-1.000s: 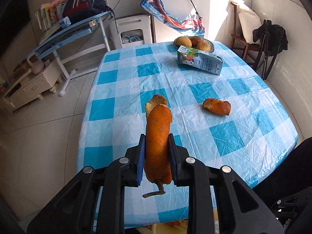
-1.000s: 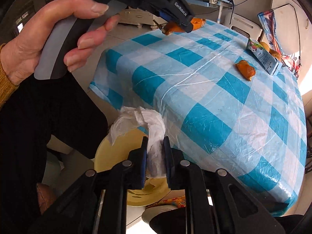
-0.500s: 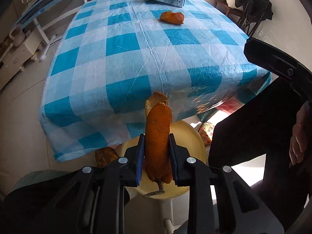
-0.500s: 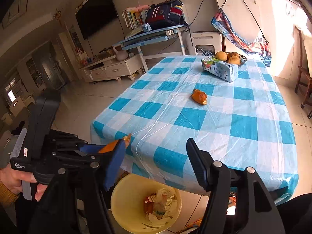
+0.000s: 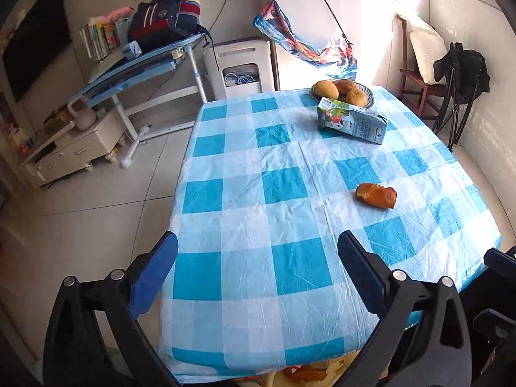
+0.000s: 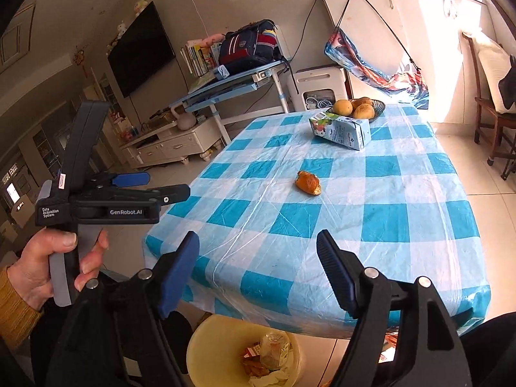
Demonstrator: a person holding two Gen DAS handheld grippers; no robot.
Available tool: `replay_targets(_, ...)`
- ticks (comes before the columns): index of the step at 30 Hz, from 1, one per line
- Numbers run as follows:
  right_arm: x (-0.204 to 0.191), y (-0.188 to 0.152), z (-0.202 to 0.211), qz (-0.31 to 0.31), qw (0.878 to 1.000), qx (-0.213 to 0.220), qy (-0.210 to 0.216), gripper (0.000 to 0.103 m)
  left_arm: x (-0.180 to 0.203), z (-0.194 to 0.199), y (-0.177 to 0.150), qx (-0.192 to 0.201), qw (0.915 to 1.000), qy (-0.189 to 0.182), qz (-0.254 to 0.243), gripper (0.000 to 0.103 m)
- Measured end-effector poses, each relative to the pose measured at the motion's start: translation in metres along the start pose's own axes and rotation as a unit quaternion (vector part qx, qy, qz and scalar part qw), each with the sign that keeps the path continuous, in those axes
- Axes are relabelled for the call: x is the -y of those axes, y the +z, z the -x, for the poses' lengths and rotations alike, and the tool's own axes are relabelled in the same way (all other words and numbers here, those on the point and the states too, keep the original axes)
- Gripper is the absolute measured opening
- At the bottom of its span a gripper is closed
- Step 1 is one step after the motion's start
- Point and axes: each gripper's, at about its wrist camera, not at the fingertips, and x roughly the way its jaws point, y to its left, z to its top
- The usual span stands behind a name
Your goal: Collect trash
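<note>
Both the left gripper (image 5: 257, 247) and right gripper (image 6: 258, 247) are shown spread wide and empty. An orange peel (image 5: 376, 195) is seen on the checked tablecloth (image 5: 283, 274) at 1 o'clock, with a milk carton (image 5: 351, 123) beyond; the yellow bin (image 6: 206, 348) is seen at 6 o'clock.

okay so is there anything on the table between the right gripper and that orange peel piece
Nothing visible. The right gripper is open at the near table edge, and only bare checked tablecloth lies between it and the orange peel. The milk carton lies farther back.
</note>
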Motion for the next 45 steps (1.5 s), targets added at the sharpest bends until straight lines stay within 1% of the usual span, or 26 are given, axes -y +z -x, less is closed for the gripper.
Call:
replay_targets(2, 0.0, -0.001, -0.006, 0.002, 1.0, -0.008, -0.005, 0.074, -0.004, -0.042, 0.03, -0.01, 0.9999, -0.006, 0.008, 0.096)
replay_targets(4, 0.001, 0.0, -0.01, 0.007, 1.0, -0.013, -0.01, 0.074, -0.002, -0.081, 0.049, -0.021, 0.9997, -0.003, 0.007, 0.096)
replay_targets(6, 0.0, 0.001, -0.014, 0.018, 1.0, -0.014, -0.018, 0.074, 0.001, -0.113, 0.059, -0.036, 0.9992, -0.012, 0.008, 0.096)
replay_targets(8, 0.001, 0.002, -0.02, 0.025, 0.999, -0.019, -0.022, 0.074, 0.003, -0.142, 0.065, -0.054, 0.9978, -0.035, 0.017, 0.096)
replay_targets(12, 0.006, 0.002, -0.033, 0.018, 0.999, -0.036, -0.019, 0.074, 0.011, -0.181, 0.07, -0.082, 0.9934, -0.076, 0.027, 0.096)
replay_targets(13, 0.006, 0.002, -0.035, 0.018, 0.999, -0.039, -0.018, 0.074, 0.015, -0.184, 0.07, -0.073, 0.9952, -0.063, 0.015, 0.096)
replay_targets(15, 0.003, 0.002, -0.037, 0.023, 0.999, -0.042, -0.017, 0.074, 0.022, -0.188, 0.072, -0.069, 0.9954, -0.066, 0.005, 0.096)
replay_targets(19, -0.004, 0.0, -0.042, 0.034, 0.998, -0.051, -0.013, 0.075, 0.023, -0.188, 0.07, -0.063, 0.996, -0.061, 0.014, 0.097)
replay_targets(26, -0.019, -0.006, -0.044, 0.048, 0.997, -0.062, -0.005, 0.076, 0.021, -0.185, 0.069, -0.064, 0.9958, -0.064, 0.016, 0.097)
replay_targets(32, -0.04, -0.012, -0.037, 0.094, 0.994, -0.052, -0.01, 0.077, 0.021, -0.185, 0.069, -0.064, 0.9958, -0.064, 0.016, 0.097)
replay_targets(40, -0.074, -0.027, -0.045, 0.148, 0.986, -0.072, -0.005, 0.077, 0.021, -0.185, 0.069, -0.064, 0.9957, -0.065, 0.016, 0.097)
replay_targets(45, -0.087, -0.034, -0.036, 0.17, 0.983, -0.066, -0.011, 0.077, 0.021, -0.185, 0.069, -0.064, 0.9957, -0.065, 0.016, 0.097)
